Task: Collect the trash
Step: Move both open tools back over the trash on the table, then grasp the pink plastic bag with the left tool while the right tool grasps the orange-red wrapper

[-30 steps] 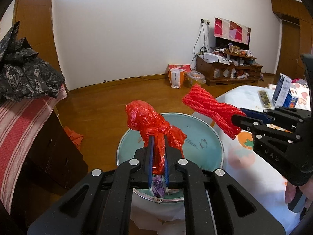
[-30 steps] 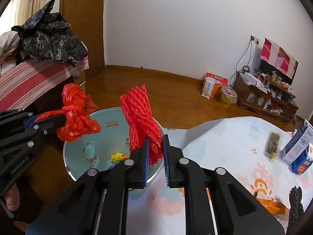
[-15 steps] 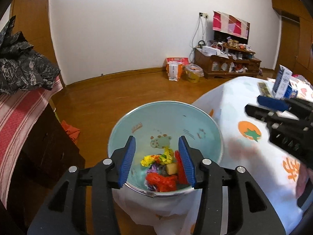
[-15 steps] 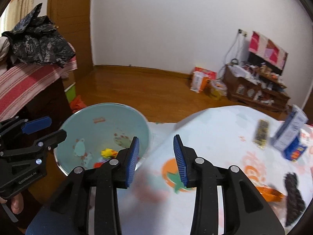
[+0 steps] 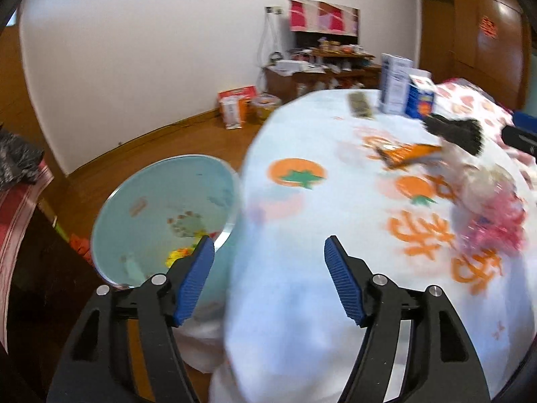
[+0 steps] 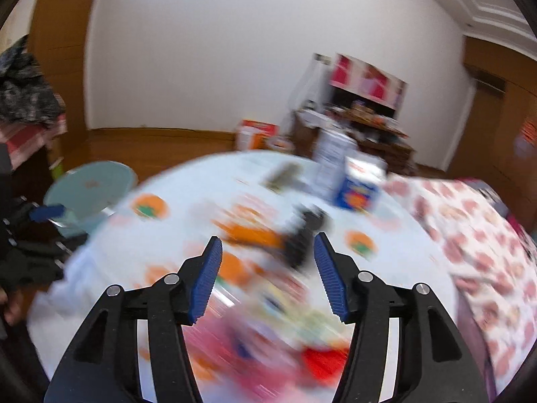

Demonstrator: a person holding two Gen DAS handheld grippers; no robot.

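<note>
Both red bundles have gone from the grippers since the earlier frames, and both views have swung from the bin [image 5: 161, 208] towards the table [image 5: 335, 221]. The left gripper [image 5: 268, 278] and right gripper [image 6: 266, 275] have just been opening; their jaws stand apart and empty. Trash remaining: orange wrapper [image 6: 255, 235], black net [image 6: 302, 235], a blurred pink heap [image 5: 493, 221]. Best slow down, centre on one piece, then close. Cartons [image 5: 406, 92] behind aren't in the way.
</note>
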